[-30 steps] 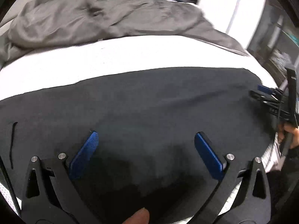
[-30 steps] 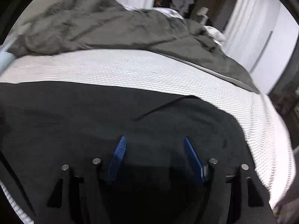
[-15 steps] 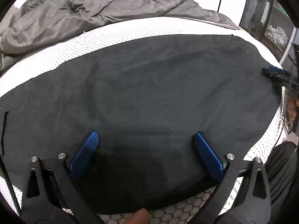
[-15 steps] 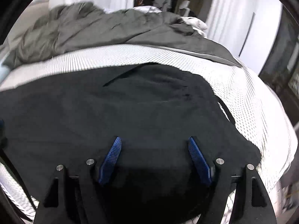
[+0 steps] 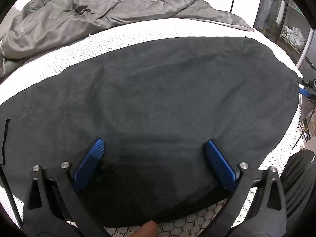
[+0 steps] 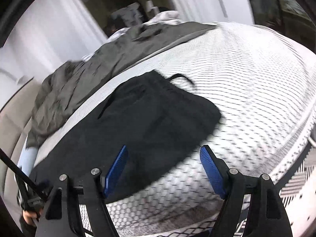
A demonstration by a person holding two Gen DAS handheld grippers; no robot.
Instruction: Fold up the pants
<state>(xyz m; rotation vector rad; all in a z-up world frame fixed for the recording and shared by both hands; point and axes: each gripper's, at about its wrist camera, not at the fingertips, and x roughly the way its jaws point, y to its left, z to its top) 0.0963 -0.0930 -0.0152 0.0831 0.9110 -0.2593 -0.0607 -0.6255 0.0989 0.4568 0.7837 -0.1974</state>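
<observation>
Black pants (image 5: 167, 102) lie spread flat on a white mesh mattress (image 5: 122, 37). My left gripper (image 5: 154, 148) is open and empty, hovering over the near edge of the pants. In the right wrist view the pants (image 6: 150, 122) show their waist end with a drawstring (image 6: 181, 78). My right gripper (image 6: 164, 156) is open and empty above the pants' near edge and the mattress (image 6: 246, 90). The right gripper's tip also shows at the right edge of the left wrist view (image 5: 307, 88).
A crumpled grey duvet (image 5: 98, 13) covers the far part of the bed; it also shows in the right wrist view (image 6: 94, 69). White curtains (image 6: 49, 29) hang behind. A patterned rug (image 6: 300, 179) lies past the bed's right edge.
Both grippers have pulled back and risen off the pants, staying open. The right gripper has swung right, so the waist end and bare mattress now fill its view.
</observation>
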